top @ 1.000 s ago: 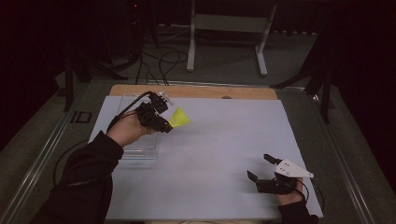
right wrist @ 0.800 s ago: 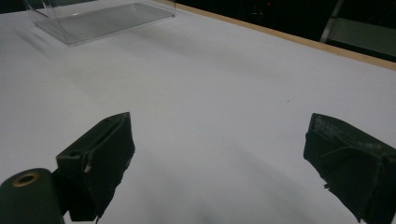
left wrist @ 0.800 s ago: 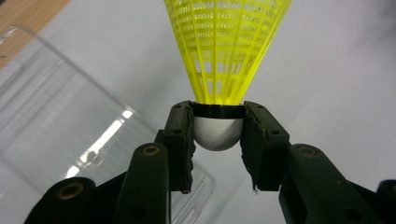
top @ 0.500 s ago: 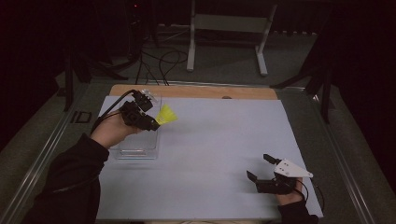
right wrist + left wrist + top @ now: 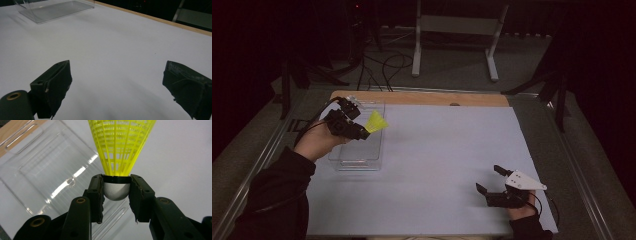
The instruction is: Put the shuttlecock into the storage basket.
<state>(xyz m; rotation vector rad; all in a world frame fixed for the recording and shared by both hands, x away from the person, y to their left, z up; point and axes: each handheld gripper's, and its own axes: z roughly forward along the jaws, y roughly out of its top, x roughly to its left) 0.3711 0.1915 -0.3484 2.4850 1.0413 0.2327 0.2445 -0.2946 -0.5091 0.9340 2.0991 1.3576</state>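
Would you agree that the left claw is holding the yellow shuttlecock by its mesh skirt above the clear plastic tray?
Not quite: the left claw is shut on the yellow shuttlecock by its white rounded cork, not its mesh skirt, as the left gripper view shows. The skirt fans out free beyond the jaws. The rest holds: it is above the clear plastic tray.

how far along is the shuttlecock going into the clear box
Done: the left tool has the yellow shuttlecock clamped by its white cork. In hand: it is held above the clear box. Left: lowering and releasing it inside. The right tool rests open on the white sheet.
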